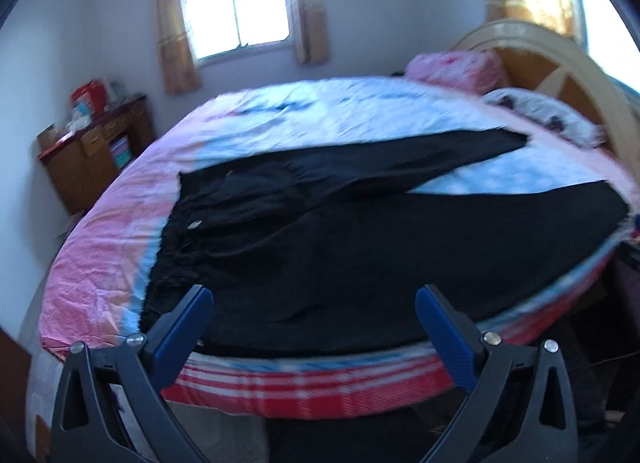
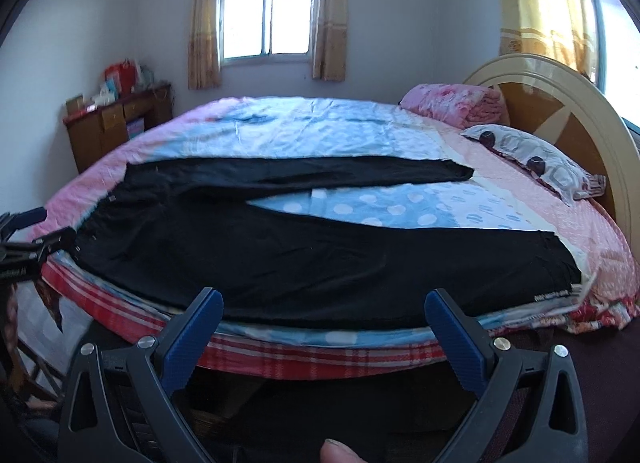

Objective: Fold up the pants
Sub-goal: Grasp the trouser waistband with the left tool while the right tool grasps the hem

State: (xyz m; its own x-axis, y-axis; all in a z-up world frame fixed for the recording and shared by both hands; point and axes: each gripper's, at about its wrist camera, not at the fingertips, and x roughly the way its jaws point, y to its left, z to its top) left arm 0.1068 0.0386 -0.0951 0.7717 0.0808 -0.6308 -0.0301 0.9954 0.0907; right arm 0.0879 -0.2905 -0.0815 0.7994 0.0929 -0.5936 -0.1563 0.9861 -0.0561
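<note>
Black pants (image 1: 360, 239) lie spread flat on the bed (image 1: 100, 263), waistband to the left, both legs reaching right in a V. In the right wrist view the same pants (image 2: 320, 259) show the near leg along the bed's front edge and the far leg behind it. My left gripper (image 1: 314, 299) hovers open over the near edge by the waist end, holding nothing. My right gripper (image 2: 324, 303) is open in front of the near leg, also holding nothing. The left gripper (image 2: 24, 239) appears at the far left of the right wrist view, near the waistband.
The bed's pink and blue sheet (image 2: 320, 131) carries a grey pillow (image 2: 536, 159) and a folded pink blanket (image 2: 456, 103) by the wooden headboard (image 2: 560, 111). A wooden cabinet (image 2: 112, 123) stands at the back left under a window (image 2: 266, 19). A fingertip (image 2: 340, 453) shows at the bottom.
</note>
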